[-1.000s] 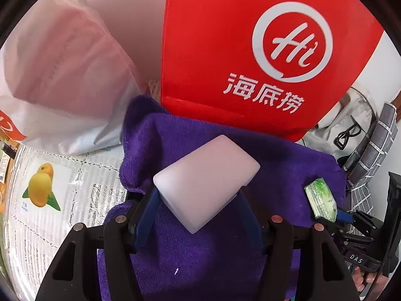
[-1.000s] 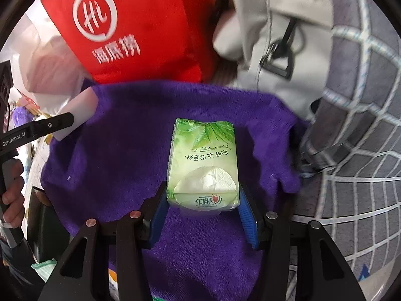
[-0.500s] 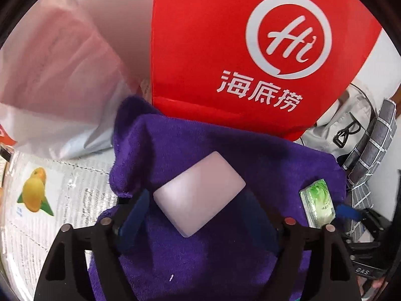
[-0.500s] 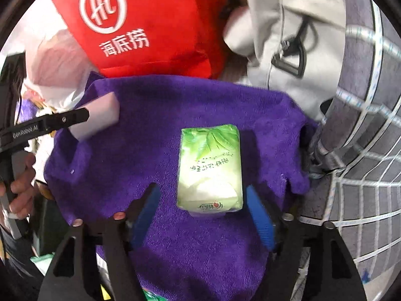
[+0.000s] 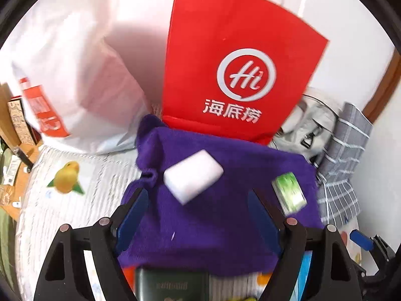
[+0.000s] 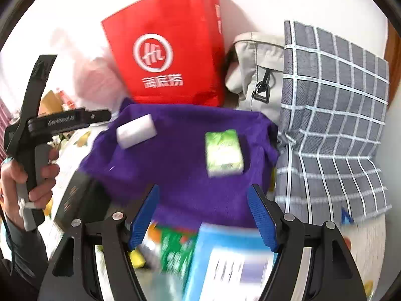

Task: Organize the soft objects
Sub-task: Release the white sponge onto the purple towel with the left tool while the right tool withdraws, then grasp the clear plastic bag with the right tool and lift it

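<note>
your left gripper (image 5: 200,203) and right gripper (image 6: 203,208) have both just let go; the fingers (image 5: 135,210) spread apart within the last second and now stand open with nothing between them, drawn back and up from where they were; the white sponge block (image 5: 193,176) that sat in the left fingers a second ago now lies free on the purple towel (image 5: 225,230), toward its left rear corner; the green tissue pack (image 6: 223,153) that the right fingers held rests on the towel's right side, well apart from the sponge; the red paper bag (image 5: 238,50) stands just behind the towel; this looks like both soft items placed, so you likely move to the next pieces, perhaps from the blurred clutter near the front edge.
</note>
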Demonstrator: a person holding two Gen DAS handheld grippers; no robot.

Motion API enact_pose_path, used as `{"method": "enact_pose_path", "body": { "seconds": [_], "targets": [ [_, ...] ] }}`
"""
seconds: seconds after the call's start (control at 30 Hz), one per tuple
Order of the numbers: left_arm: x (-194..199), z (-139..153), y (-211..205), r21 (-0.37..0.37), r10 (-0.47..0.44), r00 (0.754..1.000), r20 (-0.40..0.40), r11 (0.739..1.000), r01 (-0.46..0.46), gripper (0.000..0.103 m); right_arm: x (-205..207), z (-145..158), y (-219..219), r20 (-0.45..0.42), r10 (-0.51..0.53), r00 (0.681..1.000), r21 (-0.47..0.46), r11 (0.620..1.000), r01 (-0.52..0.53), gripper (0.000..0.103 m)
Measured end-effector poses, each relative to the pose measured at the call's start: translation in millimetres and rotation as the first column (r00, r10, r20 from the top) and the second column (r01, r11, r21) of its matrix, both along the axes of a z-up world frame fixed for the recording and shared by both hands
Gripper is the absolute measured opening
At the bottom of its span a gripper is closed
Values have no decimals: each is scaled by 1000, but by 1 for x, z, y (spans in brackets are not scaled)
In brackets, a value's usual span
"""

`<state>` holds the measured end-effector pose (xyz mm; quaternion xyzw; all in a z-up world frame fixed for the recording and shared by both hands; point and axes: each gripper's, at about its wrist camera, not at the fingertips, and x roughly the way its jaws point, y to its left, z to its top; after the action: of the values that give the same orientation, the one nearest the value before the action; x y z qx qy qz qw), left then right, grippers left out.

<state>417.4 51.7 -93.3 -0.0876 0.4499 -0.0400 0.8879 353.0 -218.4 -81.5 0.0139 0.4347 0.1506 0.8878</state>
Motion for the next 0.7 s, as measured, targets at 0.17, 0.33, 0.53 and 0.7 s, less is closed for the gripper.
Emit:
{"method": "enact_pose_path", "body": {
  "seconds": [0.17,0.33,0.53,0.7],
  "targets": [
    [-51,10,13,32,11,1000,7,999,-11,81,-54,5,18,21,23,1000,-14,1000,-23,72],
    [-96,7,21,27,41,999,10,999,-41,81,-97,-20,36,-30,42,999,14,999,-41,68],
    [-138,-11,22,43,23,1000,-4,999,-23,81,-135,-50,57,-64,67,996,13,998,-67,58],
    [-171,-24,32,-56,-2,999,-47,998,-1,81,-151,-58,75,-40,72,997,-6,997,-72,64]
  ]
}}
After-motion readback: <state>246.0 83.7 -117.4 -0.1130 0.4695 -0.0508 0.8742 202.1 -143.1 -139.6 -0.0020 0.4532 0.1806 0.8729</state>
